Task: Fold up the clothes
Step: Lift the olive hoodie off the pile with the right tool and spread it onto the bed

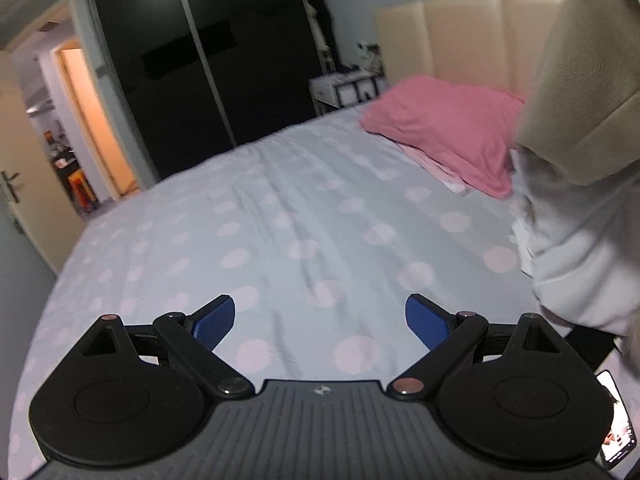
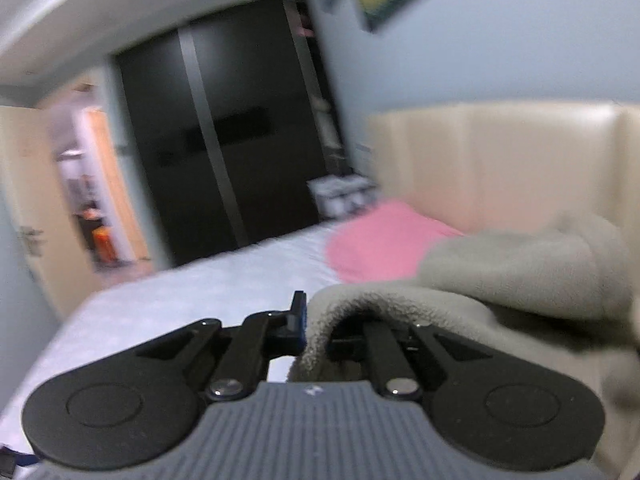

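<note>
Bed (image 1: 280, 208): a wide, flat sheet with pale spots fills the room ahead of both grippers; it reads as the surface where the folding is meant to happen, which is why its middle is bare.
Headboard (image 1: 460, 36): padded and cream, at the far end behind the pillow.
Wardrobe (image 1: 192, 60): dark sliding doors past the foot of the bed, no part in the job.
Pillow (image 1: 444, 136): pink, pushed up to the headboard end, out of the way of the bare middle.
Garment (image 2: 500, 276): a beige fleece piece, lifted clear of the sheet and hanging from the right gripper; the left wrist view shows it dangling at the right edge with white cloth below it, probably raised so it can drop open before being laid flat.
Right gripper (image 2: 306, 326): fingers pinched together on a fold of the fleece, which drapes over the right finger.
Left gripper (image 1: 320, 322): blue pads spread wide with nothing between them, held over the sheet, seemingly ready to take a free edge.
Phone (image 1: 618, 428): lit screen at the lower right corner.
</note>
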Action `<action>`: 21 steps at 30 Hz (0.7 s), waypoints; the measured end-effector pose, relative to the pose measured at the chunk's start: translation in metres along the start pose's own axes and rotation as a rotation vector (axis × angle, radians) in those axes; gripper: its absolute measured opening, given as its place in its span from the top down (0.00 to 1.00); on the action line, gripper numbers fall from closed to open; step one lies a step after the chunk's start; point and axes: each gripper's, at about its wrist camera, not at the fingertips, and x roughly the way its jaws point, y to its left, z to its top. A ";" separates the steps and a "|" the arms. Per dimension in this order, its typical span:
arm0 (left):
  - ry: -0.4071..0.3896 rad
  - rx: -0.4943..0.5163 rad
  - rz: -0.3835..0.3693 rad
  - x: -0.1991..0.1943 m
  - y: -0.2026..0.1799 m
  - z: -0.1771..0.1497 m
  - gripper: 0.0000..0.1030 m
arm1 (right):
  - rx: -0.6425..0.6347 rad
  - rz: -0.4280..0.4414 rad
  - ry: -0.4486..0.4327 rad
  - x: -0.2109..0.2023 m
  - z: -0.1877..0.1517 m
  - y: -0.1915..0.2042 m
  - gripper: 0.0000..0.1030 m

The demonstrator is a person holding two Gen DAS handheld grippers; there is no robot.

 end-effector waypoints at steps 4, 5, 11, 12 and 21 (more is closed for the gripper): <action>-0.013 -0.037 0.055 -0.025 0.041 -0.007 0.09 | -0.135 0.181 -0.005 -0.004 0.016 0.109 0.90; -0.015 -0.037 0.068 -0.030 0.050 -0.009 0.09 | -0.145 0.228 0.005 -0.003 0.014 0.131 0.90; -0.004 -0.072 0.160 -0.064 0.102 -0.031 0.09 | -0.234 0.487 0.146 0.012 -0.029 0.258 0.90; 0.004 -0.080 0.172 -0.068 0.111 -0.037 0.09 | -0.251 0.501 0.201 0.022 -0.044 0.274 0.90; 0.127 -0.135 0.197 -0.057 0.139 -0.094 0.09 | -0.249 0.438 0.667 0.102 -0.192 0.312 0.48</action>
